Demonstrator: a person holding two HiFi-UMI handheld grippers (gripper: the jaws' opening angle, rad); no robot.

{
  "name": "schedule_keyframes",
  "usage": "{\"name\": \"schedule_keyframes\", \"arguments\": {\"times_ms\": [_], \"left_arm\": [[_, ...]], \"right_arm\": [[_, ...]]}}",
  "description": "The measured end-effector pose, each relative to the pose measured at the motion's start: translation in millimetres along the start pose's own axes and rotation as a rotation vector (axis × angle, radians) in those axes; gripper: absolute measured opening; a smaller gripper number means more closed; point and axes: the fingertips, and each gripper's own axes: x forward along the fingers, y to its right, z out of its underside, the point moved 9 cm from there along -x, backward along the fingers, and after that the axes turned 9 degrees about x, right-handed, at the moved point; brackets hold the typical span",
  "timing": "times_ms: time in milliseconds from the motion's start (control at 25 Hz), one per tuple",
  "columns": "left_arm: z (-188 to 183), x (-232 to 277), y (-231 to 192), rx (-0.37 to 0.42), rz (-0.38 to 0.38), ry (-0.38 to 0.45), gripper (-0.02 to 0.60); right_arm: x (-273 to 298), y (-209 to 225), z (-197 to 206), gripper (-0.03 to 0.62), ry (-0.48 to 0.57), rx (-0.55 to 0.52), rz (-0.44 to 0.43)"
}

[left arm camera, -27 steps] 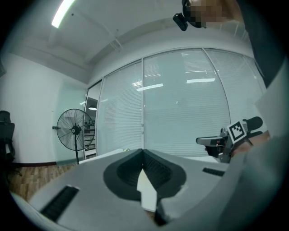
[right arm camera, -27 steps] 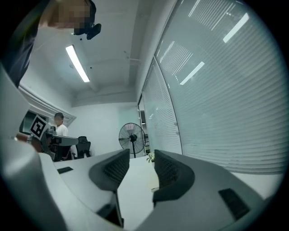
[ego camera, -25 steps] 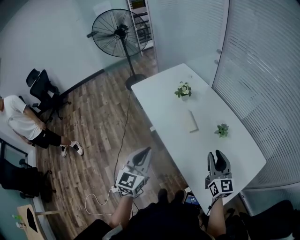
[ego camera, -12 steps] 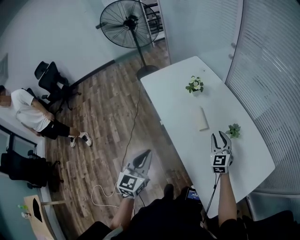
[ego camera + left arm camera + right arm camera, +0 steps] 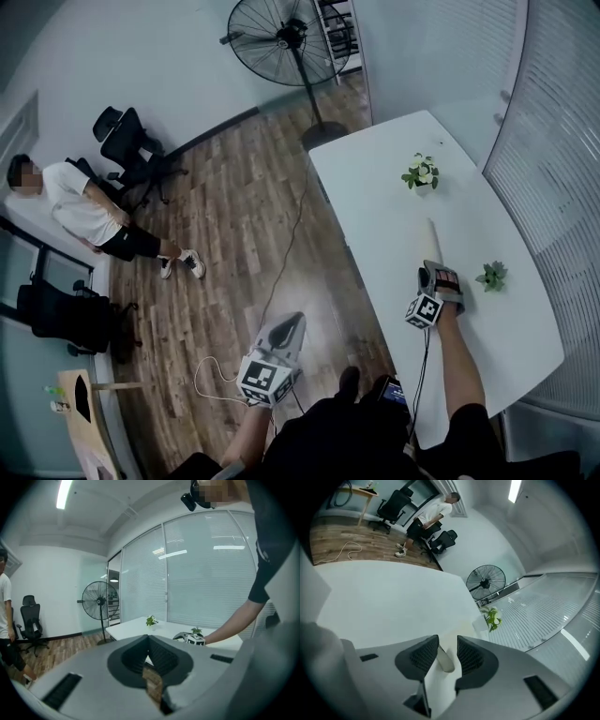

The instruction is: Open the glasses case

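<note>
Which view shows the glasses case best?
The right gripper view: the glasses case lies close, its rounded end between the right gripper's jaws, which have just opened wider. The head view shows it small and pale on the table. The left gripper view does not show it clearly.

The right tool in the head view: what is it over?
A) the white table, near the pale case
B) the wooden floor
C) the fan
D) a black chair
A: the right tool sits over the white table, its open jaws pointing at the pale case just ahead.
</note>
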Motion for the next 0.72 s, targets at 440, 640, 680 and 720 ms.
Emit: {"name": "schedule_keyframes", "arguments": {"times_ms": [440,640,680,720], "left_arm": [[2,-1,-6,0.013,-0.007,-0.012,-0.008],[1,-2,-12,0.014,-0.017,-0.013,-0.008],[1,-1,-12,0.014,-0.019,-0.013,-0.008],[0,0,-12,0.014,-0.020,-0.013,-0.008]], "right_arm": [[14,-4,-13,0.143,0.009,-0.038,-0.004],[17,-4,-11,0.133,-0.008,-0.021,-0.006],[17,-3,-11,0.114,-0.008,-0.011,0.000],[16,-2,-10,0.068,-0.008,0.003,0.006]]}}
